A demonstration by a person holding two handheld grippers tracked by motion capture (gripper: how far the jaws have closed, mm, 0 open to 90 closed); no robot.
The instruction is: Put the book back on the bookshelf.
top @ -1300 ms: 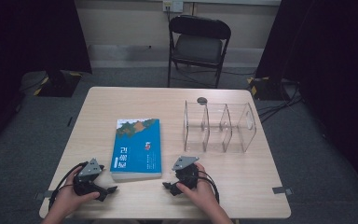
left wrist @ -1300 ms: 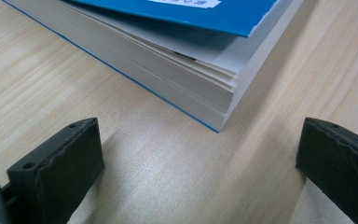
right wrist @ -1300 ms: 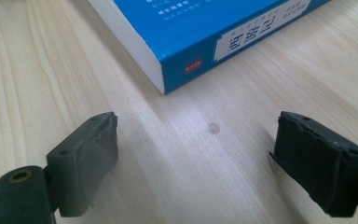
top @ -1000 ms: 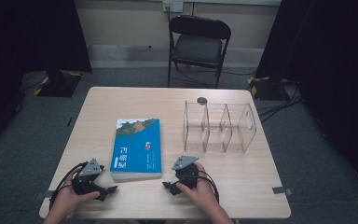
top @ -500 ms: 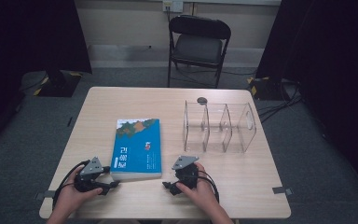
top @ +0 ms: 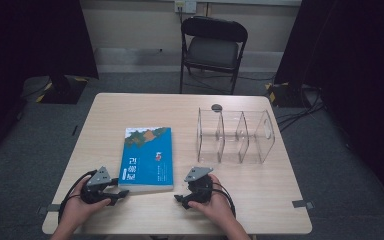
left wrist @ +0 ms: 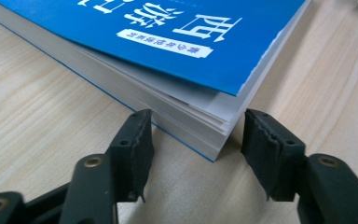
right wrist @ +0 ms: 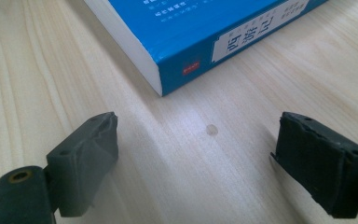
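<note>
Left gripper view: book (left wrist: 177, 42) corner between left gripper (left wrist: 193, 140) jaws, just closing, pads not touching; right gripper (right wrist: 196, 158) released.

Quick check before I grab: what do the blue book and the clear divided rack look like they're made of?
Blue book: paper, a softcover by the look; the thin cover bends up off the stacked white page edges, with a slight sheen. Clear divided rack: see-through and glossy with bright edges, likely acrylic or another hard plastic.

Table: (top: 260, 200) light wood, rectangular.
Book: (top: 147, 158) blue cover, flat, left of middle, near the front.
Organizer: (top: 235, 136) clear, three compartments, right of the book, well apart.
Disc: (top: 216, 107) small, dark, just behind the organizer.
</note>
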